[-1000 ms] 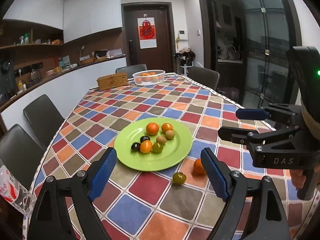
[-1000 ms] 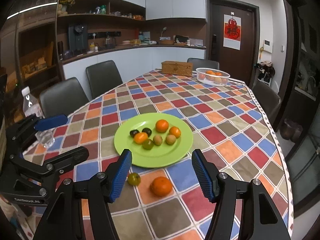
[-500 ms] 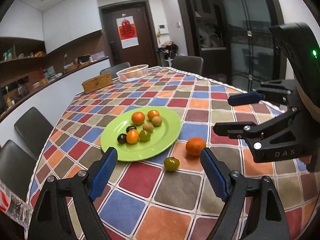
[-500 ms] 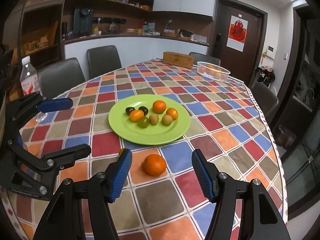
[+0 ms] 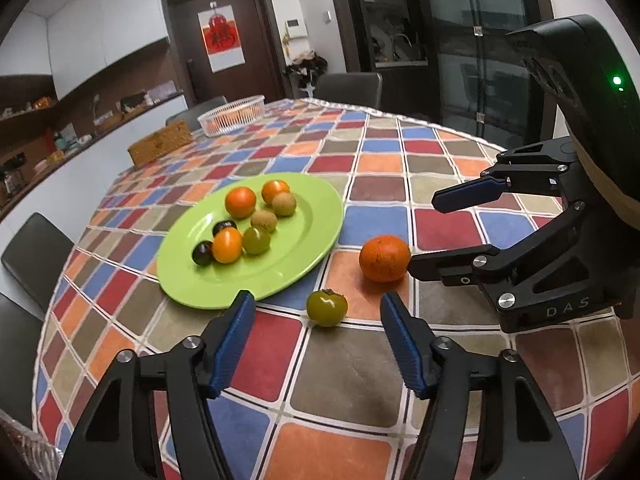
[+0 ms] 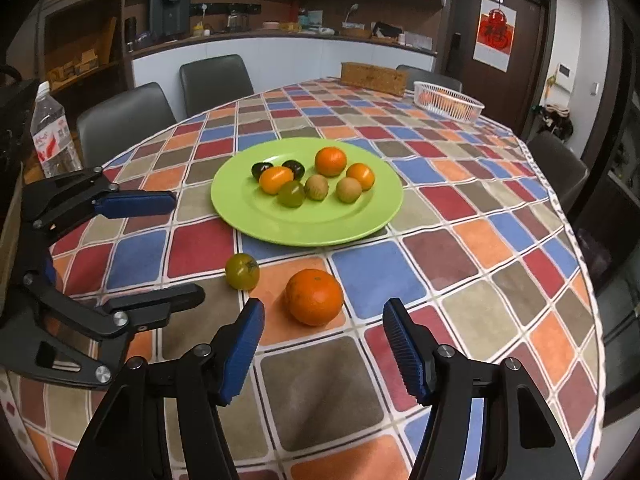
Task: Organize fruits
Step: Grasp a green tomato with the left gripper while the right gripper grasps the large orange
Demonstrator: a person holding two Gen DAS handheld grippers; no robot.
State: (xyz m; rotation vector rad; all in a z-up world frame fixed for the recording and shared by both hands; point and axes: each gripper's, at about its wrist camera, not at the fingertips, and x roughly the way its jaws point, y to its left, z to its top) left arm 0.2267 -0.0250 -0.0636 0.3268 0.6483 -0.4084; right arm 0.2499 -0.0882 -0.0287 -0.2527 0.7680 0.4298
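Loose orange: lies on the checkered worktop near of the green plate, between the blue pads of the right gripper but just beyond their tips, touching neither.
Green tomato: on the worktop just left of the loose orange and apart from it, near the plate's near rim; in the left wrist view it sits ahead of the left gripper, between its pads and a little beyond them.
Green plate: mid-worktop, carrying two oranges, an orange tomato, a green tomato, two brown kiwi-like fruits and two dark plums, all bunched in its far half.
Right gripper: jaws wide, nothing between them; in the left wrist view its lower finger tip comes up to the right side of the loose orange, and contact cannot be told.
Left gripper: jaws wide, holding nothing, low over the worktop at the near left.
White basket: far end of the worktop, with orange fruit inside.
Wicker box: just left of the basket at the far edge.
Water bottle: upright at the left edge of the right wrist view.
Chairs: dark, along the left side of the worktop.
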